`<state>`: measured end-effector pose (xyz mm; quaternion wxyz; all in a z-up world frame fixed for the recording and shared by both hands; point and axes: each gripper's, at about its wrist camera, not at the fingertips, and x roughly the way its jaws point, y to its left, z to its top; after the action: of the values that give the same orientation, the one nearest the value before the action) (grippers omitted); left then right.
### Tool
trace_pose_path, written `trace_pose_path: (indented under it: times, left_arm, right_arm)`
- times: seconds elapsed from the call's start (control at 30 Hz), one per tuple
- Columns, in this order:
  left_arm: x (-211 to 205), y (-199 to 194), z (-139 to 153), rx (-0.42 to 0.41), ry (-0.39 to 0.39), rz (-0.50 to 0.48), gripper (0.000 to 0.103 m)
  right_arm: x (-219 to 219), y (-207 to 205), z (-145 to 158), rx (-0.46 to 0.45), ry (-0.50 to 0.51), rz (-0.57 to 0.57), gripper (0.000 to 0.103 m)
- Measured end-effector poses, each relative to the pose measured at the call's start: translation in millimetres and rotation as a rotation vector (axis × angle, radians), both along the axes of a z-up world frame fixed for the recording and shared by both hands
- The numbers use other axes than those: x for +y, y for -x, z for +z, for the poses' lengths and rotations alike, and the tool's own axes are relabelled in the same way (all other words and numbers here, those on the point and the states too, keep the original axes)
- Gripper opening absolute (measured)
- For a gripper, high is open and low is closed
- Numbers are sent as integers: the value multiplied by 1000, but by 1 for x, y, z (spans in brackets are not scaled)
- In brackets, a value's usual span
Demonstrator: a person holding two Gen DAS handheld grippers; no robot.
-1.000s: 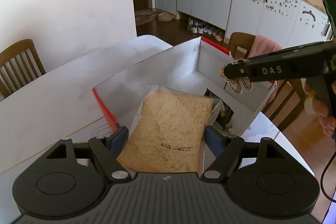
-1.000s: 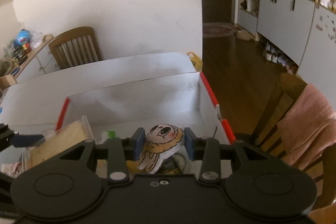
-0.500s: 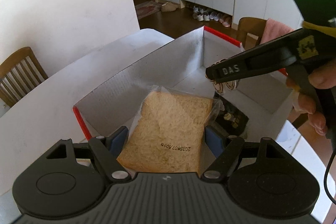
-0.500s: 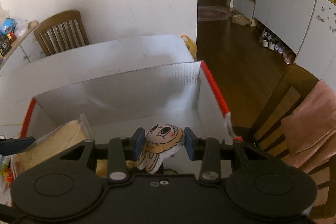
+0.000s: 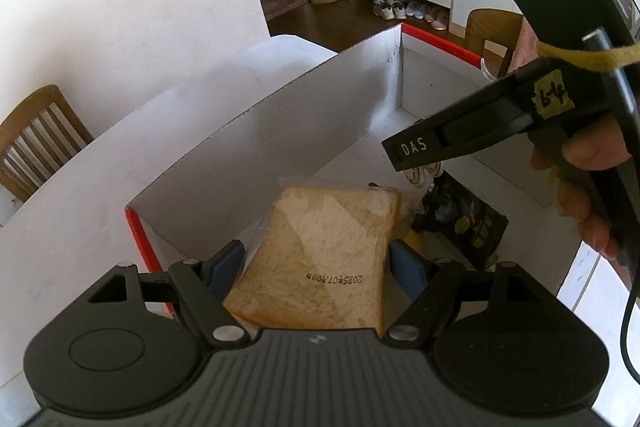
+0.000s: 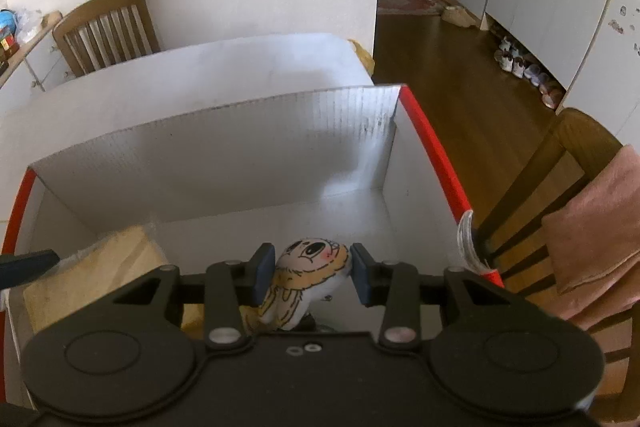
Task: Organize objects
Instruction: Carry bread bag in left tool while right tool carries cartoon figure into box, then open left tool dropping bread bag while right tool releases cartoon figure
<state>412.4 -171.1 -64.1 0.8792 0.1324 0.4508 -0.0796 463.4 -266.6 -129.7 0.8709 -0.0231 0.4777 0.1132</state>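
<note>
My left gripper [image 5: 318, 261] is shut on a bagged slice of bread [image 5: 324, 251] and holds it inside the white box with red rims [image 5: 280, 131]. My right gripper [image 6: 306, 275] is shut on a small cartoon plush doll [image 6: 308, 271] over the same box [image 6: 224, 147]. In the left wrist view the right gripper's finger [image 5: 424, 147] reaches in from the right, with the doll [image 5: 422, 173] hanging under it. The bread also shows at the lower left of the right wrist view [image 6: 96, 267].
A dark snack packet [image 5: 464, 219] lies on the box floor to the right of the bread. The box stands on a white table [image 5: 92, 187]. Wooden chairs stand at the far left [image 6: 108, 27] and right, one with a pink cloth [image 6: 596, 223].
Both grippers have moved down and forward into the box with their loads. The doll has tilted a little in the right gripper's hold.
</note>
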Motion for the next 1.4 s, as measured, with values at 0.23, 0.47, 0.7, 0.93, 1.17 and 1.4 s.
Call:
trace_pose_path:
  times: [0.23, 0.47, 0.7, 0.93, 1.17, 1.4]
  left_arm:
    - [7, -2, 1, 26, 33, -1, 79]
    - [13, 3, 6, 20, 93, 9, 79]
    - [17, 10, 11, 14, 159, 17, 78]
    - [25, 21, 22, -8, 244, 23, 79]
    - [32, 39, 36, -35, 281, -5, 83]
    - [48, 69, 55, -86, 326, -35, 83]
  right_arm:
    - [-5, 4, 0, 17, -24, 0, 44]
    - [-8, 10, 8, -3, -45, 12, 51]
    - [-14, 24, 25, -43, -81, 28, 62]
    - [-26, 47, 47, -77, -125, 48, 62]
    - [-27, 74, 68, -114, -149, 61, 70]
    - [-18, 107, 87, -157, -168, 79, 75]
